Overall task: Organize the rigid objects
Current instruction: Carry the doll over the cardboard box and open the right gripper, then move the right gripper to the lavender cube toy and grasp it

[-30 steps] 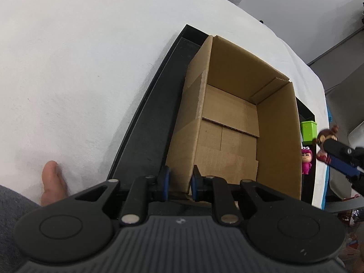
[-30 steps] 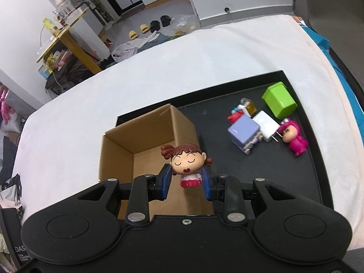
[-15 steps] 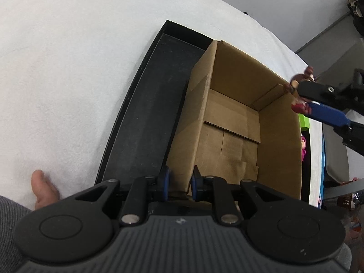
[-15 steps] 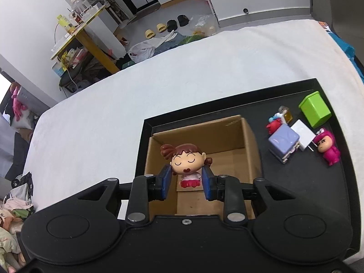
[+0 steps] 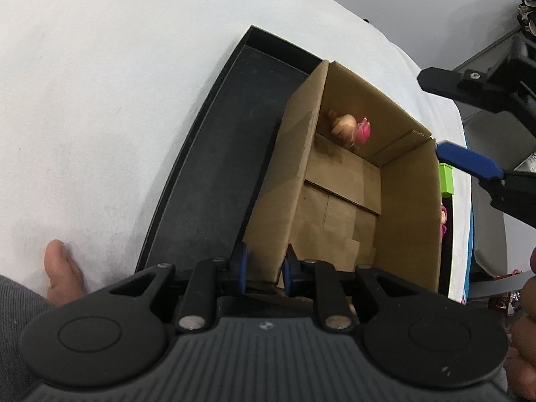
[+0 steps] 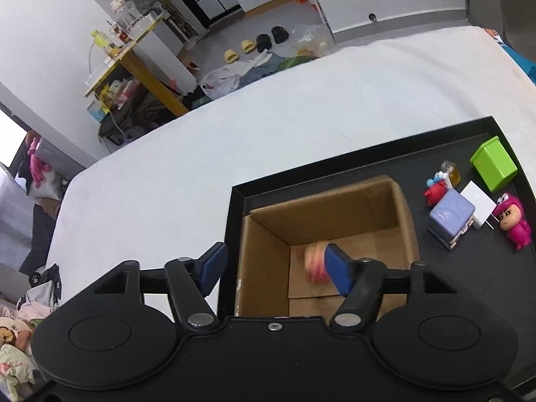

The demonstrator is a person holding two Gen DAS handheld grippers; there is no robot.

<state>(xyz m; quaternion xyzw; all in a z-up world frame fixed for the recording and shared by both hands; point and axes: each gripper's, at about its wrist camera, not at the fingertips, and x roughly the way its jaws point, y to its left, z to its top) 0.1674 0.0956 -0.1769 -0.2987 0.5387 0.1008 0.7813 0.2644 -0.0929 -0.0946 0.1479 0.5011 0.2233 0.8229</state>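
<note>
The left gripper (image 5: 263,269) pinches the cardboard box (image 5: 407,201) wall, steadying it. The right gripper (image 6: 273,269) hangs above, jaws opening and empty; the doll (image 6: 313,264) tumbles inside the box, below them.

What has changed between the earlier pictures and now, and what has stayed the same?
The right gripper carried the brown-haired doll over the cardboard box and let it go: its jaws are opening with nothing between them, and the doll is dropping inside the box. The left gripper stays clamped on the box's near wall. The other toys on the black tray have not moved.
</note>
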